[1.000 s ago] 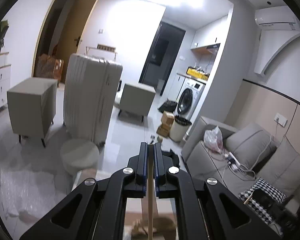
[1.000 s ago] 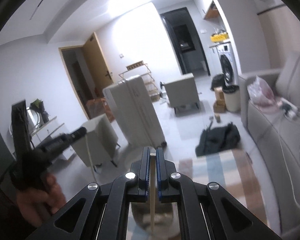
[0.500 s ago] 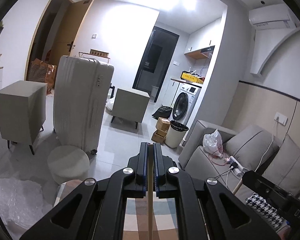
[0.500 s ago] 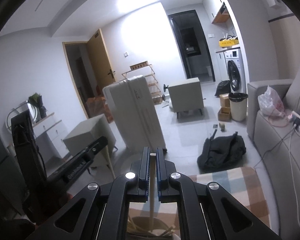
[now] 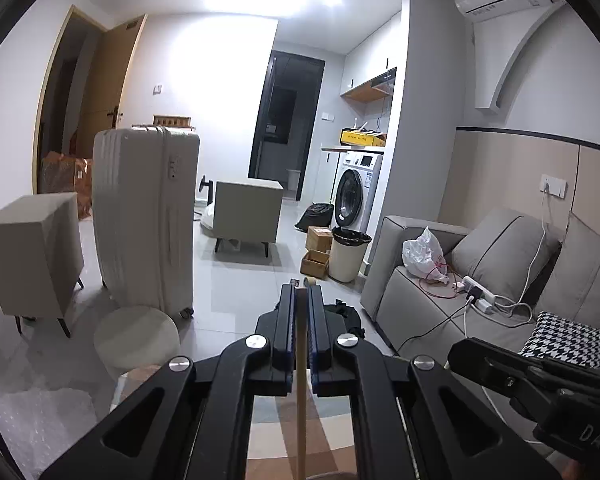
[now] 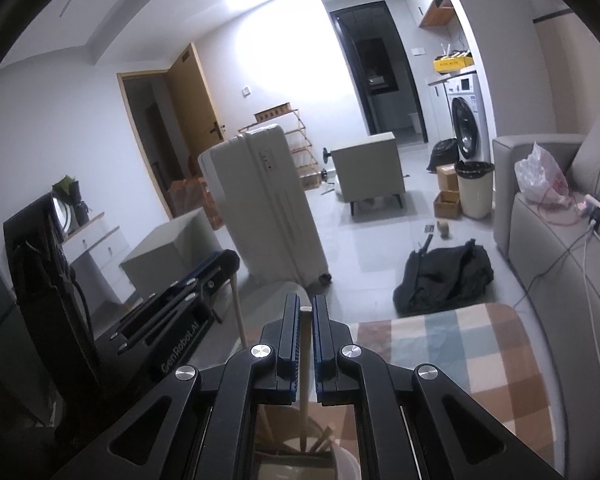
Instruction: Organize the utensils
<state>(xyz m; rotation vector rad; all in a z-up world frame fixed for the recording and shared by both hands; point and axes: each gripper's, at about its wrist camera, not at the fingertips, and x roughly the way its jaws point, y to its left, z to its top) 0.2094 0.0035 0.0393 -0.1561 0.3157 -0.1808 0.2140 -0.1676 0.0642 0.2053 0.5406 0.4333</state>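
Both tools clamped on wooden sticks

We hold one wooden stick (image 5: 301, 364) pinched in the left tool (image 5: 301, 312) and another stick (image 6: 305, 354) in the right tool (image 6: 306, 320), its lower end down in the holder cup (image 6: 342, 464) among other sticks, beside the checked cloth (image 6: 456, 344).

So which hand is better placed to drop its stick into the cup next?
Right, probably. The right tool holds its stick directly above the cup; the left tool shows only cloth below its stick.
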